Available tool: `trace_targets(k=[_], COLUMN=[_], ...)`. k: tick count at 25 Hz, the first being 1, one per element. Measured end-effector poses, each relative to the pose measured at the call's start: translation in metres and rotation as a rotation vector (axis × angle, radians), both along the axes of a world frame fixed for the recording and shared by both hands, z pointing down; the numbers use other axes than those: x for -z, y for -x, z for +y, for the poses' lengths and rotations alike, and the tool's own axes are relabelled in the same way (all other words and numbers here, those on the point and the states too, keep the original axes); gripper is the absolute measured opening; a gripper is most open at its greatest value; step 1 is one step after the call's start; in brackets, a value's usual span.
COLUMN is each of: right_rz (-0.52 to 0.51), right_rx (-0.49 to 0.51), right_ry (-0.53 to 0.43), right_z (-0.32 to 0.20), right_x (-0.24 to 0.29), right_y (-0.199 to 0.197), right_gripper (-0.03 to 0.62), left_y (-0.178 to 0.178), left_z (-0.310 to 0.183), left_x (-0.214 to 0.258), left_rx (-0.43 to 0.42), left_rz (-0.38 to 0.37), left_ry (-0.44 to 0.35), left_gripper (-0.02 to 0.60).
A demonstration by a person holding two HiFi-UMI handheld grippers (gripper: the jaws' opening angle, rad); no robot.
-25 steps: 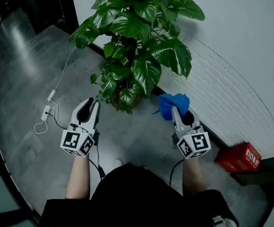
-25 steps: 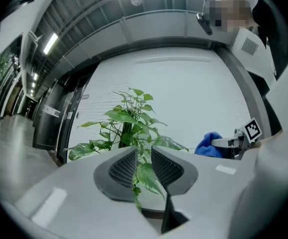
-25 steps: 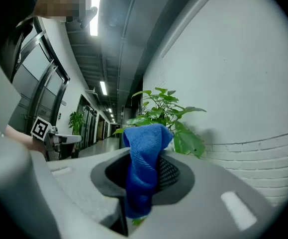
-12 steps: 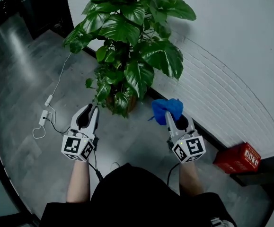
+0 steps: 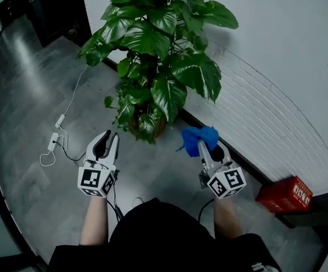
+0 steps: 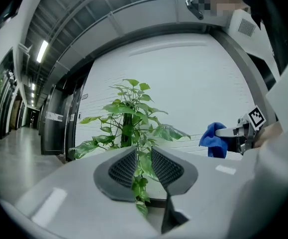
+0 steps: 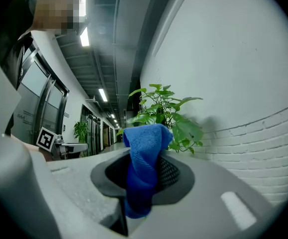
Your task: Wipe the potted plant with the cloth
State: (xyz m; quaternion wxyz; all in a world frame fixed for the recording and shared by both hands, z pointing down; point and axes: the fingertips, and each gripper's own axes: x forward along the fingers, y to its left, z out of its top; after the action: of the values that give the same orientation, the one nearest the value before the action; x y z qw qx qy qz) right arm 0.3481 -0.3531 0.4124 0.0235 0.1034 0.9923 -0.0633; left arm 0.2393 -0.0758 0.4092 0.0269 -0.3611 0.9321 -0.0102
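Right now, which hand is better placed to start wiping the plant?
Right. The right gripper is clamped on the blue cloth, just short of the lower leaves of the potted plant. The left gripper has its jaws slightly apart with nothing between them.

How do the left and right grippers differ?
The left gripper is empty, jaws slightly apart; the right gripper is shut on the blue cloth. The left gripper sits floor-side of the plant, the right gripper by the wall. Both point toward the plant, touching no leaf.
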Motion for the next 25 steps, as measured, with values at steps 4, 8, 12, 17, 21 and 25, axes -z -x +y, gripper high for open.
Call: trace_targets(k=[4,8,12,17,21,25], right_rz=[-0.009,0.005,0.015,0.015,0.024,0.042], right_rx=[-0.007,-0.013,-0.019,0.009,0.029,0.026], right_ry=[0.008,0.007,0.011,-0.011,-0.033,-0.029], right_z=[-0.002,0.001,-0.001,0.013,0.025,0.026], right_x=[-0.002,-0.005,-0.009,-0.006,-0.005,-0.010], right_y=[-0.003,-0.008,-0.010,-0.006,-0.007,-0.009], right_gripper=[0.087,0.086,0.086,0.086,0.086,0.086], left_y=[0.000,-0.004,-0.008,-0.013,-0.015,-0.015], left_z=[0.002,-0.002,-0.007,-0.006,0.003,0.010], left_x=[-0.005,-0.006,-0.009,-0.018,-0.022,-0.027], left_rx=[0.005,-0.022,-0.040,-0.050,-0.042,-0.036], left_rz=[-0.040,-0.048,-0.056,-0.043,-0.027,-0.015], left_ry=[0.056,0.053,0.080,0.084,0.076,0.068], left_gripper=[0.097,0.098,0.097,0.098,0.097,0.097])
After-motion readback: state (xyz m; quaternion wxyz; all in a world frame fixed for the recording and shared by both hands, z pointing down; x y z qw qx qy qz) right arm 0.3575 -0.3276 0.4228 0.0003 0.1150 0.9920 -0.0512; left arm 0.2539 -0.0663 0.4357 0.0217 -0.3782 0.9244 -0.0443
